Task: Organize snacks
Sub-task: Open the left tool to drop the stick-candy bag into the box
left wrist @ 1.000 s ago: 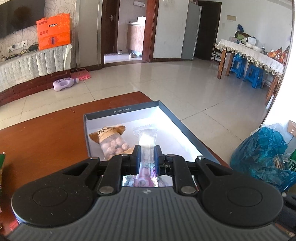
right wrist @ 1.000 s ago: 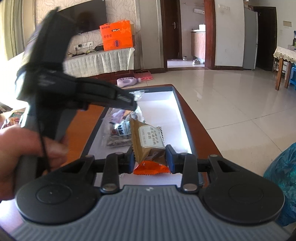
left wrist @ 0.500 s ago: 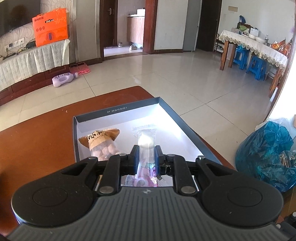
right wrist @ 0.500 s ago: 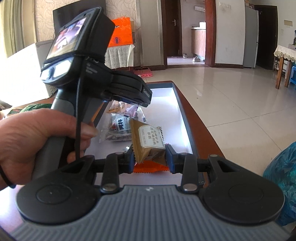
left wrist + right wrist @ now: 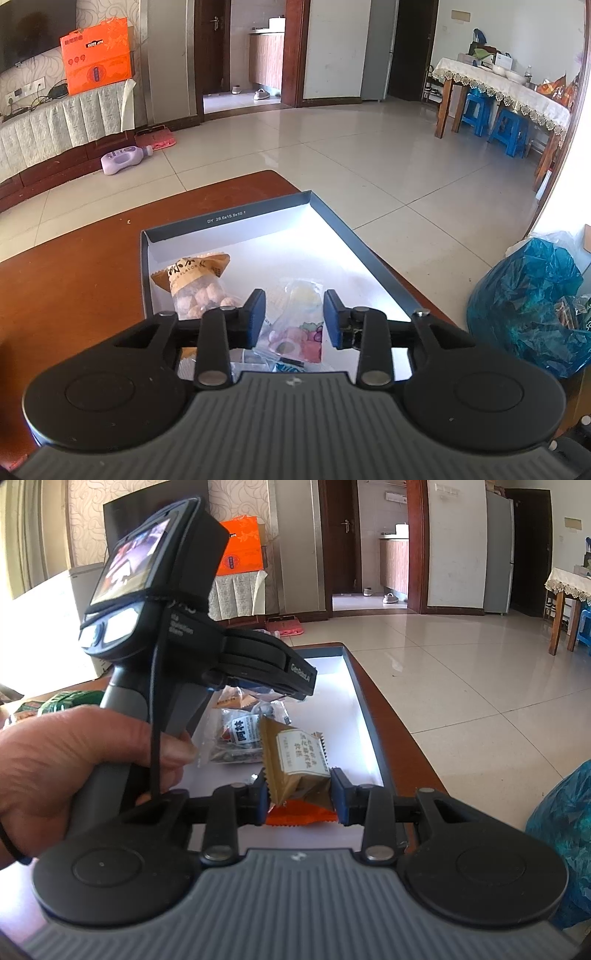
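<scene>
A shallow dark-rimmed box [image 5: 229, 218] with a white floor lies on the brown table. In the left wrist view my left gripper [image 5: 294, 318] hangs over it with jaws opening; a clear pink-printed snack packet [image 5: 295, 325] lies on the box floor between the pads, untouched. A tan bag of round snacks [image 5: 197, 280] lies to its left. In the right wrist view my right gripper [image 5: 300, 794] is shut on a gold-brown snack packet [image 5: 295, 764] above an orange packet [image 5: 299, 816]. The left gripper's body [image 5: 266, 668], held by a hand [image 5: 74, 768], hangs over other packets [image 5: 240, 738] in the box [image 5: 369, 723].
The table's right edge [image 5: 410, 746] drops to a tiled floor. A blue plastic bag [image 5: 528, 306] sits on the floor to the right. Green packets [image 5: 62, 701] lie on the table at the left. A dining table with blue stools [image 5: 509, 125] stands far right.
My left gripper's jaws have spread apart and let go of the clear pink packet, which now lies in the box. The right gripper has kept its hold and place.
</scene>
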Motion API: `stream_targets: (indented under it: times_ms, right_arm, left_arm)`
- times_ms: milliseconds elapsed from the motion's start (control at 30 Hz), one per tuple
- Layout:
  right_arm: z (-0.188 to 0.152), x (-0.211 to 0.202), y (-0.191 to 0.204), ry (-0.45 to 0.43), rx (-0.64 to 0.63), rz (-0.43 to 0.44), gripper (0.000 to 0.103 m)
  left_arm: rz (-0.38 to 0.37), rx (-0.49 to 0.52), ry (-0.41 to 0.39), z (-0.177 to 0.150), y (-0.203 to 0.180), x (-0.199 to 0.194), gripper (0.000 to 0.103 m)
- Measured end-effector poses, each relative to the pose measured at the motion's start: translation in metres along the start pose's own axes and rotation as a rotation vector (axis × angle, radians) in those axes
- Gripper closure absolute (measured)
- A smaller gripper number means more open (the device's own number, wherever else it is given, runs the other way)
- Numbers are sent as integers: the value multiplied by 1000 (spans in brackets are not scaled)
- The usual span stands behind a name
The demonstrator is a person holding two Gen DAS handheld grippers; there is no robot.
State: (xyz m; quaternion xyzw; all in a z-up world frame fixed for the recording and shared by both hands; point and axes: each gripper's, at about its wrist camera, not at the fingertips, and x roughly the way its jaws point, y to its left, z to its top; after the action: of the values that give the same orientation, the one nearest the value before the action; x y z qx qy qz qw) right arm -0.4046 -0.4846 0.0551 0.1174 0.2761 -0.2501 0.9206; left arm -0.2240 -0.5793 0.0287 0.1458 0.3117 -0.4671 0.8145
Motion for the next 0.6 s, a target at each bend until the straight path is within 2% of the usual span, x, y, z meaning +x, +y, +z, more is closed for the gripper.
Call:
stream_targets:
  times_ms: [133,600]
  right_arm:
    - [0,0,-1,1,2,3,66]
    - [0,1,-2,1,2,4,66]
  left_arm:
    - [10,2,-10,-1,-1,-4,39]
    - [4,-2,-19,-7,-4,-16,38]
